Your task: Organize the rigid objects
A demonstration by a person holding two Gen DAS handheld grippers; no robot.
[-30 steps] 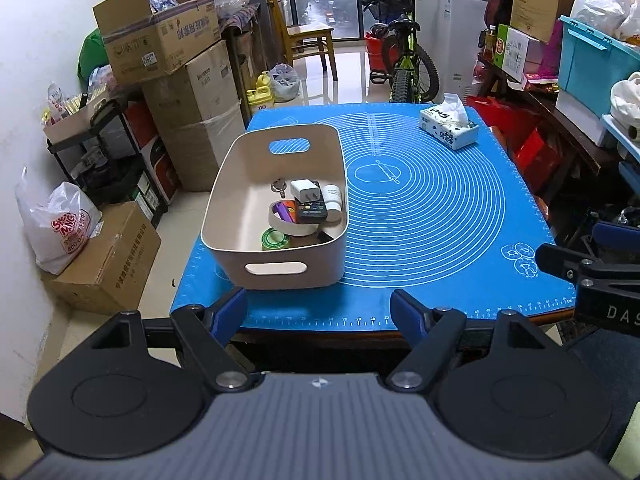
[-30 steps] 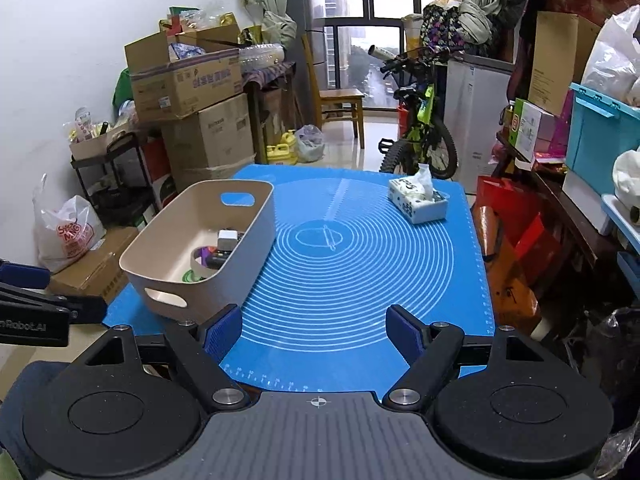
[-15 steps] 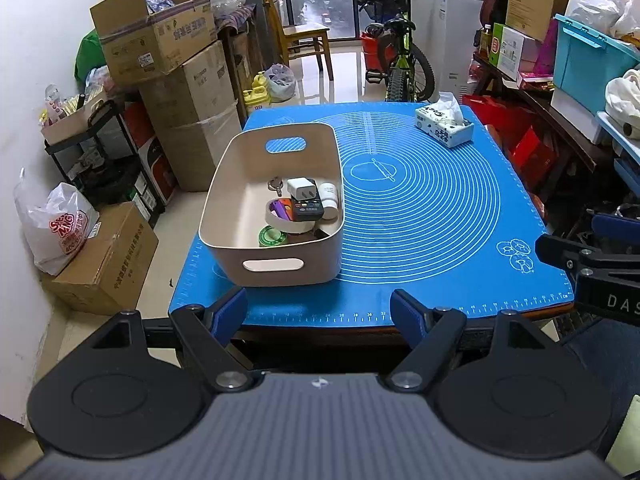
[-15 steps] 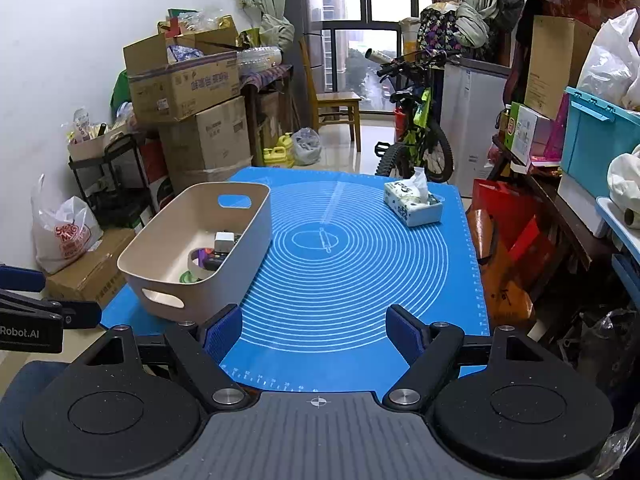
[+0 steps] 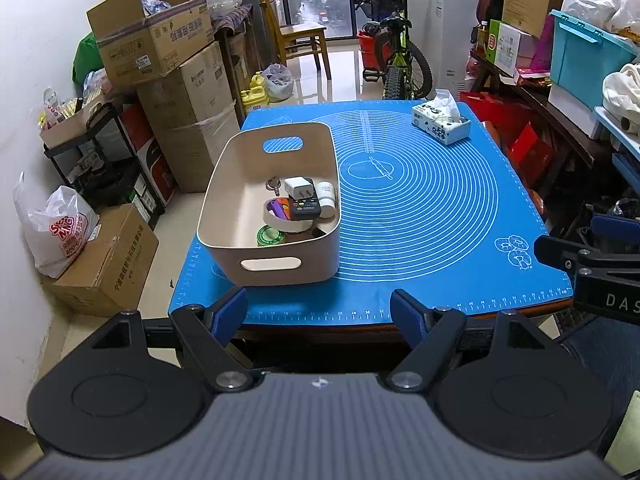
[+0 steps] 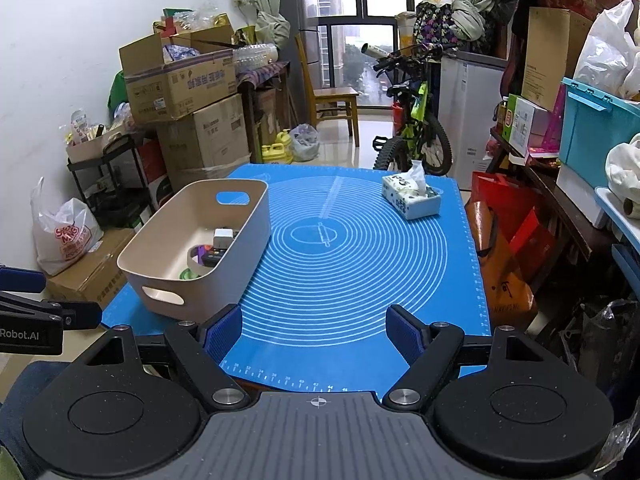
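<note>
A beige bin with handle cut-outs stands on the left of the blue mat. Inside lie a white charger, a black remote, a white bottle, a tape ring, a green disc and keys. My left gripper is open and empty, held off the table's near edge. My right gripper is open and empty above the mat's near edge, right of the bin.
A tissue box sits at the mat's far right. Cardboard boxes and a shelf stand left of the table. A bicycle and a chair stand behind. Red bags and a teal crate crowd the right.
Both grippers have drawn back and up from the table, so the bin and mat look smaller and farther. The bin's contents have not moved.
</note>
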